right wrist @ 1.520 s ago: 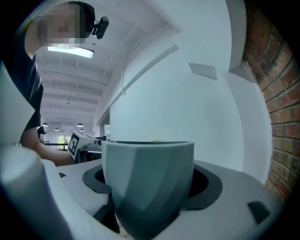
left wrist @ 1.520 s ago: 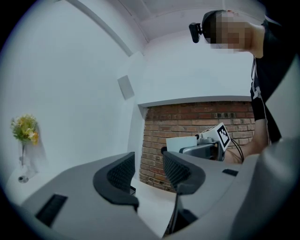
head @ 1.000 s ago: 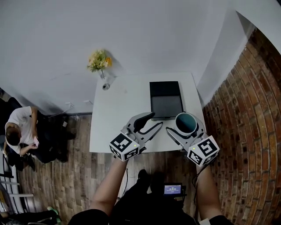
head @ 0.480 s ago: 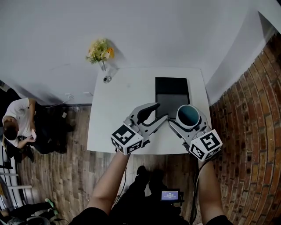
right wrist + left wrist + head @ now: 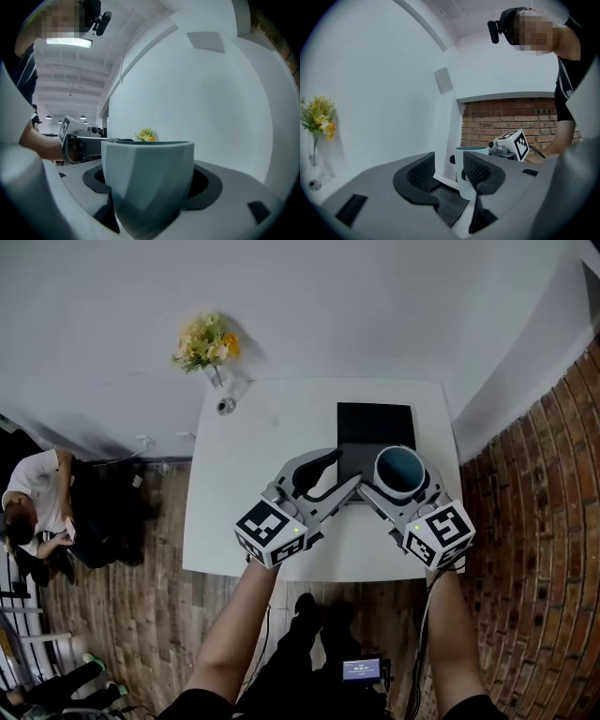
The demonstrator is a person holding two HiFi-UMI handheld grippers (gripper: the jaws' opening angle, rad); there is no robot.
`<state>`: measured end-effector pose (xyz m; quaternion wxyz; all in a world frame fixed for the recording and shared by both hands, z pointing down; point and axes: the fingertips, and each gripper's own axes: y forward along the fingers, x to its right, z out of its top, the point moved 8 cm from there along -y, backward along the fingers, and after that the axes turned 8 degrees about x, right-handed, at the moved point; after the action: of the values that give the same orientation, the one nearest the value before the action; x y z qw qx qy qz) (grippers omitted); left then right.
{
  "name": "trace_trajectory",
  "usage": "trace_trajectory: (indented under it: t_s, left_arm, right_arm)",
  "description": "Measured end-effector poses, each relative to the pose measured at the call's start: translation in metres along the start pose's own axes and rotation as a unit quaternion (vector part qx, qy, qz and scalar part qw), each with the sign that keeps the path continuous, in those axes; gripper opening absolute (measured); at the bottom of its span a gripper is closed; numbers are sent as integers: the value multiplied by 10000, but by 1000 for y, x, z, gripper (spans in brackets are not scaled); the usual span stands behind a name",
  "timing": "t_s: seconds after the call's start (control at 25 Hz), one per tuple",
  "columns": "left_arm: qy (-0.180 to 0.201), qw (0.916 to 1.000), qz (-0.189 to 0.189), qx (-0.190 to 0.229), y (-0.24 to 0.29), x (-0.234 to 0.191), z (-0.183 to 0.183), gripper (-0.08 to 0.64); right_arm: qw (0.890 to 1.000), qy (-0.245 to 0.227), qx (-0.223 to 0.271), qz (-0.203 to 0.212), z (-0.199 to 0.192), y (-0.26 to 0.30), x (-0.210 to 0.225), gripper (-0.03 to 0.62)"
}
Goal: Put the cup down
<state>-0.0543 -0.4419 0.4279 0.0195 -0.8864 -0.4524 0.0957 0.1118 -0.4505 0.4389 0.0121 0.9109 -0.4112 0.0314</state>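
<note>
Head view, looking steeply down: two hand-held grippers reach over a white table (image 5: 248, 493) from its near edge. The right gripper (image 5: 397, 486) is clamped on a cup (image 5: 400, 471) with a teal inside, one jaw pressed to each side of it. The cup stands upright and appears over the near end of a black slab (image 5: 375, 423) lying on the table; whether its base touches anything cannot be told. The left gripper (image 5: 330, 478) is just beside it, jaws apart and holding nothing, pointing towards the cup. The left gripper view shows the cup beyond its open jaws. A vase of yellow flowers (image 5: 204, 341) stands at the table's far left corner.
</note>
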Motion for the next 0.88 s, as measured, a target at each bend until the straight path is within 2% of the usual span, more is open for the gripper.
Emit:
trace_trajectory:
  t_s: [0.6, 0.88]
  left_arm:
    - [-64, 9993, 361, -11, 9, -53, -33, 187]
    - [-21, 9994, 313, -121, 14, -65, -50, 187]
  right_arm:
    - [9998, 109, 123, -121, -39, 68, 59, 405]
    - [9993, 121, 170, -323, -59, 104, 88, 405]
